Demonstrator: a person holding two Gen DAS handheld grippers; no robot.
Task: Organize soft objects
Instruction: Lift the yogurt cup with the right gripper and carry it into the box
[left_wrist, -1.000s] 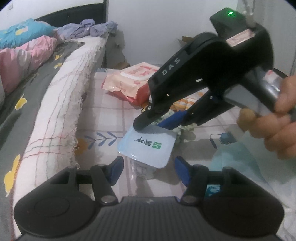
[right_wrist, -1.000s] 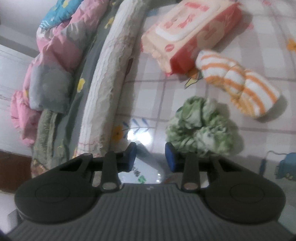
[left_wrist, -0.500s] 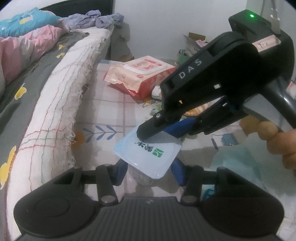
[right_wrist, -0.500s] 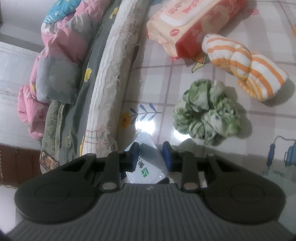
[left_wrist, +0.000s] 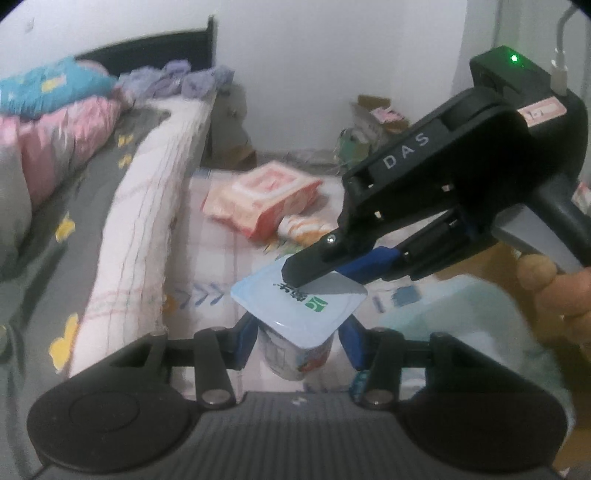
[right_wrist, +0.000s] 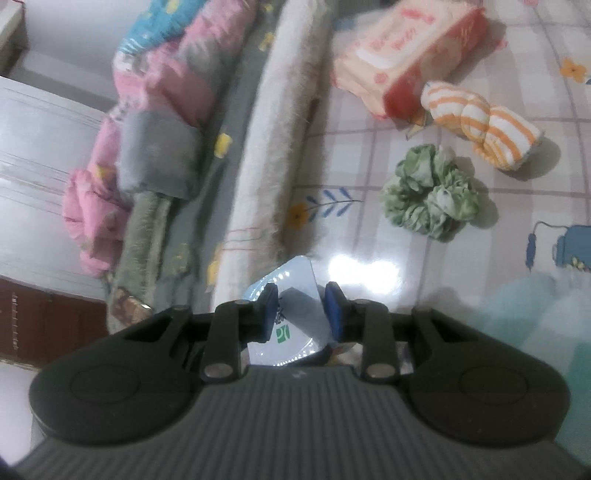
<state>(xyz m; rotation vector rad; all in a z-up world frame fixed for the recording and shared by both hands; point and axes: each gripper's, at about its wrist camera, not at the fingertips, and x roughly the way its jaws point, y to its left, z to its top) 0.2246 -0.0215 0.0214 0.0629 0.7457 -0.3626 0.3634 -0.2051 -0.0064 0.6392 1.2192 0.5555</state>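
left gripper (left_wrist: 298, 334) clamped on yogurt cup (left_wrist: 300, 350) body; right gripper (right_wrist: 300, 308) slightly apart just above its foil lid (left_wrist: 299, 306). risk: squeeze too hard, lid bursts.

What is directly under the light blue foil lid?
Under the light blue foil lid a white yogurt cup shows between the left claw fingers. Its contents and base are hidden.

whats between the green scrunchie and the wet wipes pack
The orange-striped rolled cloth lies between them, its upper end against the wet wipes pack and a strip of bare mat before the green scrunchie. The right wrist view shows it best.
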